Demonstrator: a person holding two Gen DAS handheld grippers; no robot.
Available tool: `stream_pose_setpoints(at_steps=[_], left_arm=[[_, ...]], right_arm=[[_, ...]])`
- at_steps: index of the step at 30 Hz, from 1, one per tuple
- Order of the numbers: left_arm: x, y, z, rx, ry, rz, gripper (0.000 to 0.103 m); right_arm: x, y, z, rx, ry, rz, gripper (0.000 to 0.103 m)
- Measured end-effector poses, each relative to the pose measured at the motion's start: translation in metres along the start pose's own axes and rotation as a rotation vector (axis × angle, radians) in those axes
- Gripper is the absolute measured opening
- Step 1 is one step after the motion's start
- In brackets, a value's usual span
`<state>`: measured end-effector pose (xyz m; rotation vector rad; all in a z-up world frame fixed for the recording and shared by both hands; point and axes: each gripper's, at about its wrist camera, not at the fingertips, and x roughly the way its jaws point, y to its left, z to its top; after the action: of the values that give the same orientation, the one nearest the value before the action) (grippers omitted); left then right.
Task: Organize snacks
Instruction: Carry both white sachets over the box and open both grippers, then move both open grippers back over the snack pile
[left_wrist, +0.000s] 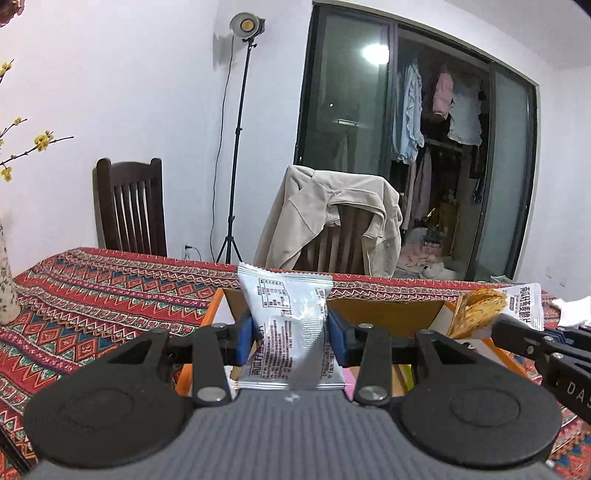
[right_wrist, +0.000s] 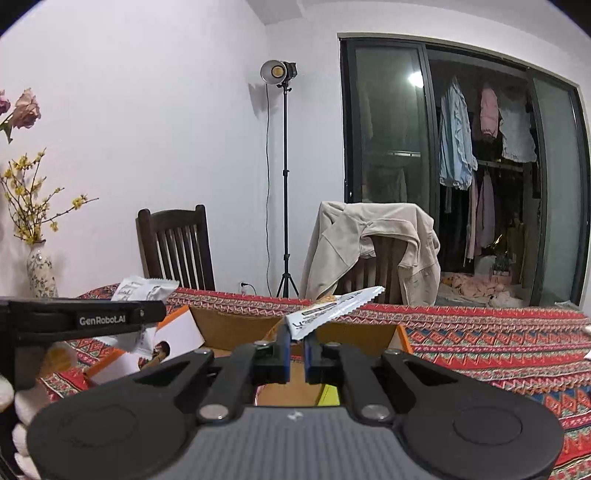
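Between our left gripper's (left_wrist: 290, 341) blue pads sits a silver snack packet (left_wrist: 288, 325), clamped upright by its sides above the open cardboard box (left_wrist: 384, 317). Our right gripper (right_wrist: 296, 360) has its jaws nearly together, pinching the edge of a second snack packet (right_wrist: 332, 312), which sticks out flat over the same box; the left view shows crackers printed on its front. Beneath the box spreads the red patterned tablecloth (left_wrist: 92, 291). Beyond the table stand two wooden chairs, one draped with a beige jacket (right_wrist: 373, 243).

Glossy foil snack packet (left_wrist: 286, 325) — woven cloth tablecloth (left_wrist: 92, 295).
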<state>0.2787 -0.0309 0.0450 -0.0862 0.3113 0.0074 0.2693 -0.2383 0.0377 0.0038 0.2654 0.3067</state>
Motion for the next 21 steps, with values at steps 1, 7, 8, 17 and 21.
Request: stream_pose_setpoints(at_steps=[1, 7, 8, 17, 21], left_arm=[[0.002, 0.0, -0.002, 0.012, 0.001, 0.004, 0.042], [0.012, 0.007, -0.012, 0.017, 0.016, 0.001, 0.042], [0.013, 0.008, -0.013, 0.012, 0.015, 0.0, 0.042], [-0.01, 0.008, -0.017, 0.021, -0.105, 0.027, 0.103], [-0.013, 0.008, -0.017, 0.016, -0.129, 0.037, 0.103]], right_arm=[[0.004, -0.002, -0.004, 0.001, 0.004, 0.002, 0.006], [0.023, -0.01, -0.016, 0.025, 0.061, 0.005, 0.007], [0.024, -0.011, -0.018, 0.026, 0.066, 0.006, 0.007], [0.019, -0.013, -0.024, 0.041, 0.067, 0.012, 0.082], [0.014, -0.011, -0.026, 0.028, 0.05, -0.004, 0.1]])
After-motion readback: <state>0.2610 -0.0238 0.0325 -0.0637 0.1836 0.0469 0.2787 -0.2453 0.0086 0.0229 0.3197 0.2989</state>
